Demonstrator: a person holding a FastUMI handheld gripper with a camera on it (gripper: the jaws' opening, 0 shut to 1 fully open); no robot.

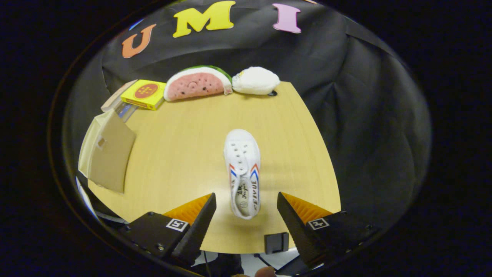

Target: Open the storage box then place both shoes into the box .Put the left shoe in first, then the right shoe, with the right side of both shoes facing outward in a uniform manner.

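One white canvas shoe [243, 172] with red and blue side stripes lies on the wooden table [184, 154], toe pointing away, heel toward me. My gripper [246, 202] hovers above the table with its fingers spread wide; the heel of the shoe sits in the gap between the fingertips, touching neither. The cardboard storage box [107, 154] stands at the table's left edge, its brown flap lifted and tilted toward the table. I cannot see inside the box.
Along the far edge of the table lie a yellow flat box [144, 93], a plush watermelon slice [196, 82] and a white plush toy [256, 80]. A small black block [276, 242] clips the near table edge. Bare tabletop surrounds the shoe.
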